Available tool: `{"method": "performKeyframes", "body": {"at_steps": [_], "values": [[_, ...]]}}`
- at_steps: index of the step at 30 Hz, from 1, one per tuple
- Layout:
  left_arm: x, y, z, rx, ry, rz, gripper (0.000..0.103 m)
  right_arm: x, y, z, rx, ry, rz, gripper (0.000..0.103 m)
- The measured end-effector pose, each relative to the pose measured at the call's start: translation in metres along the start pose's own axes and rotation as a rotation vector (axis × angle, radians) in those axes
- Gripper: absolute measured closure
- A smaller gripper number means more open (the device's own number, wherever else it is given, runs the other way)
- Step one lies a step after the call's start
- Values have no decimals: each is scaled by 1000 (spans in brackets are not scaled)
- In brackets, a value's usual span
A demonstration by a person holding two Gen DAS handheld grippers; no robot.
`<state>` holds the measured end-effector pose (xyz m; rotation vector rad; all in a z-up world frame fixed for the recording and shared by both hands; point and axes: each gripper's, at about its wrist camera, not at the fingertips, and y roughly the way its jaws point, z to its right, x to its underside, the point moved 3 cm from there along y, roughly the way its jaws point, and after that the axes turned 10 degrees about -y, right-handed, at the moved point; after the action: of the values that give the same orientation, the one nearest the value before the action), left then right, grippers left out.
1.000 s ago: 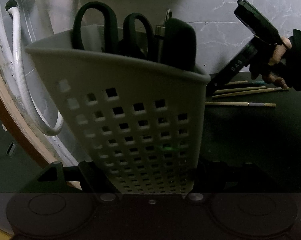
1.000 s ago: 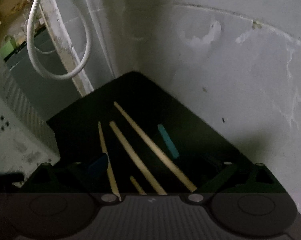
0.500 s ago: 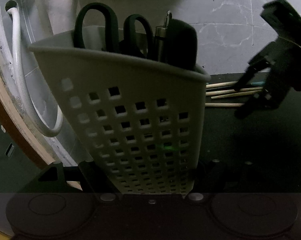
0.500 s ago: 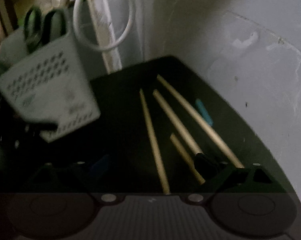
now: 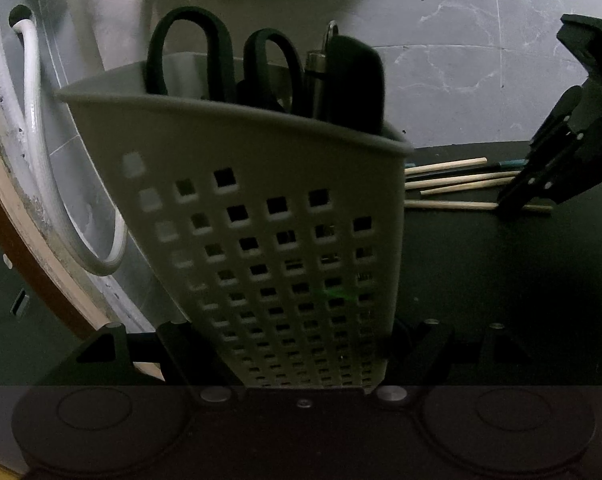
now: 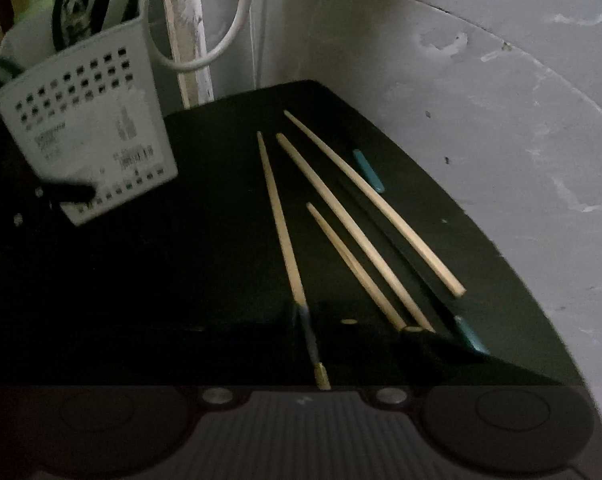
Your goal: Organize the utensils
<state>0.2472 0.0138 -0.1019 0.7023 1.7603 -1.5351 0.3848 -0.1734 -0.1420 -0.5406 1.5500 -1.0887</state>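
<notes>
My left gripper [image 5: 301, 352] is shut on the base of a pale perforated utensil holder [image 5: 261, 200], held tilted above the dark mat. Black-handled scissors [image 5: 189, 52] and a dark-handled tool [image 5: 353, 80] stand in it. Several wooden chopsticks lie side by side on the mat [image 6: 181, 260]. My right gripper [image 6: 305, 320] points down at the nearest chopstick [image 6: 279, 216]; its jaws are closing, with that chopstick's blue-banded end between the pads. From the left wrist view the right gripper [image 5: 517, 200] has its tips down on that chopstick [image 5: 449, 205].
Other wooden chopsticks [image 6: 341, 232] and two dark sticks with teal ends [image 6: 367, 170] lie right of the gripped one. A white cable [image 5: 37, 160] loops along the wall behind the holder [image 6: 85, 128]. Grey marbled wall [image 6: 481, 120] borders the mat's far and right edges.
My right gripper has swung across to the chopsticks and come down, and its wide jaws have closed around the nearest one. The left gripper and the holder have stayed put.
</notes>
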Motion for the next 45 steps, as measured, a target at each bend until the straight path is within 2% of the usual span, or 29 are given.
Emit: {"method": "performKeyframes", "body": {"at_steps": [7, 9, 11, 13, 15, 19, 22, 25, 29, 33, 38, 45], "values": [[0, 0, 0, 2, 0, -2, 22, 15, -11, 5, 32, -66, -68, 96], [-1, 0, -1, 3, 2, -1, 22, 15, -14, 7, 40, -82, -83, 89], [0, 0, -1, 3, 3, 0, 22, 13, -19, 10, 54, -110, -75, 70], [0, -1, -2, 3, 5, 2, 22, 10, -22, 13, 55, -120, -66, 66], [0, -2, -2, 3, 3, 3, 22, 7, -22, 17, 58, -119, -71, 56], [1, -3, -2, 1, -3, 5, 22, 11, -21, 27, 23, -44, -93, 53], [1, -2, -3, 2, -9, 6, 22, 19, -24, 33, 25, 30, -104, 44], [1, -2, -3, 3, -2, 8, 22, 29, -22, 39, 45, 83, -114, 42], [1, -3, -3, 6, 7, 9, 22, 39, -18, 38, 47, 132, -119, 31], [0, -3, -3, 9, 12, 11, 22, 42, -18, 37, 27, 213, -103, 38], [-3, -2, -3, 14, 18, 15, 22, 38, -20, 25, 39, 236, -94, 60], [-4, -2, -4, 24, 26, 17, 22, 21, -11, 13, 8, 247, -58, 61]]}}
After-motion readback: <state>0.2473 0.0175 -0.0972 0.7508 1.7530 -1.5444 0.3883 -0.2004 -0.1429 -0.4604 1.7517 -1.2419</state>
